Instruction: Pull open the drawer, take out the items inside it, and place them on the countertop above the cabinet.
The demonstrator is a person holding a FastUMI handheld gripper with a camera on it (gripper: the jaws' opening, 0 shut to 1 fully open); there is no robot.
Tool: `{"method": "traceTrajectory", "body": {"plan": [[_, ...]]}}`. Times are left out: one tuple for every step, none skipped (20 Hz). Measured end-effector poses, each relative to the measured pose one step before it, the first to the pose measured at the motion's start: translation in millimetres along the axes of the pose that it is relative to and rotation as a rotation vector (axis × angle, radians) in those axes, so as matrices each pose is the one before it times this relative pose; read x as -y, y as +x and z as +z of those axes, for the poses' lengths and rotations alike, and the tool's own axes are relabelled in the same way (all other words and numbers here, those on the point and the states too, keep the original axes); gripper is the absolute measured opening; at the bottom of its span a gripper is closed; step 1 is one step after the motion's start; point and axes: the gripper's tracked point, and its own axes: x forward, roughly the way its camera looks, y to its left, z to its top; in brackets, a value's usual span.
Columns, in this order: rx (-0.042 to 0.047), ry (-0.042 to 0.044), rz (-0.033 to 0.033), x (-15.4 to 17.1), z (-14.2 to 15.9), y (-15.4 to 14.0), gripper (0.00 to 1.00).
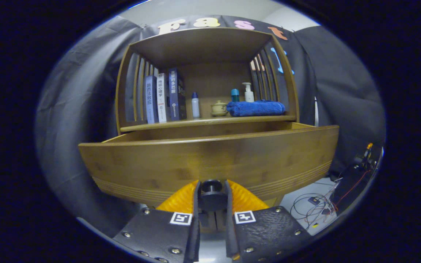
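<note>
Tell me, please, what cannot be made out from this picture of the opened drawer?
- Drawer contents: gripper view, hidden behind its tall front panel.
- Cabinet below the drawer: blocked by the hand-held gripper, shut on the knob.
- Books: spine print too small.
- Small jar: too small to identify.

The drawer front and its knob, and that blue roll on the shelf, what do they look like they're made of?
Drawer front: likely bamboo or light wood, matte, with visible grain and grooved lines low down. Knob: dark, smooth, perhaps metal or plastic; the tongs are closed on it. Blue roll: soft, fuzzy fabric, probably a towel.
</note>
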Motion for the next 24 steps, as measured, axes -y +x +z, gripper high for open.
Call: {"method": "traceTrajectory", "body": {"plan": [[-0.01451,0.00516,0.00975,-3.85,-0.59,-1.92,0.29],[-0.0074,-0.0062,-0.00011,-0.8,-2.32,-4.59,0.23],[-0.01222,-0.00489,0.00016,-1.97,-1.15,-3.72,0.23],[-0.00747,0.01154,0.00381,-1.24,-1.11,-5.4,0.23],[-0.00133,0.00329,0.00435,-2.02,-1.18,-7.03,0.23],[0.00848,-0.00608,0.00557,-0.81,0.52,-5.77,0.23],[-0.00043,-0.01662,0.00211,-0.26,-1.29,-3.02,0.23],[-0.00503,-0.00752,0.00317,-0.06,-0.5,1.51,0.23],[-0.01692,0.0115,0.0027,0.46,-1.93,-1.42,0.23],[-0.01882,0.01889,-0.00162,0.36,0.49,-0.39,0.23],[-0.02657,0.01294,0.007,-1.87,-2.58,-2.59,0.23],[0.00643,0.01094,-0.00183,-0.05,5.15,-6.3,0.34],[0.01547,0.00062,0.00522,0.52,11.1,-8.88,0.45],[0.01863,-0.01215,0.02014,-7.3,14.96,-7.25,0.57],[0.02397,-0.01998,0.00068,-2.17,17.63,-4.92,0.68],[0.01652,-0.02115,-0.01742,3.95,16.61,-3.07,0.8],[0.01492,-0.01471,-0.01265,3.31,16.16,-1.31,0.8],[0.00066,-0.00669,-0.0077,1.02,14.49,2.1,0.83],[-0.00778,-0.00495,0.00084,0.15,13.06,4.43,0.87],[-0.00235,-0.00381,-0.00334,1.66,12.16,6.92,0.9],[-0.0137,-0.00505,-0.00696,4.75,9.24,9.02,0.94],[-0.01673,0.00012,-0.00507,2.55,5.75,11.58,0.97],[-0.02437,0.00566,0.00531,0.14,3.09,12.54,1.0],[-0.04157,0.00574,0.01639,-2.51,-0.1,14.91,1.0]]}}
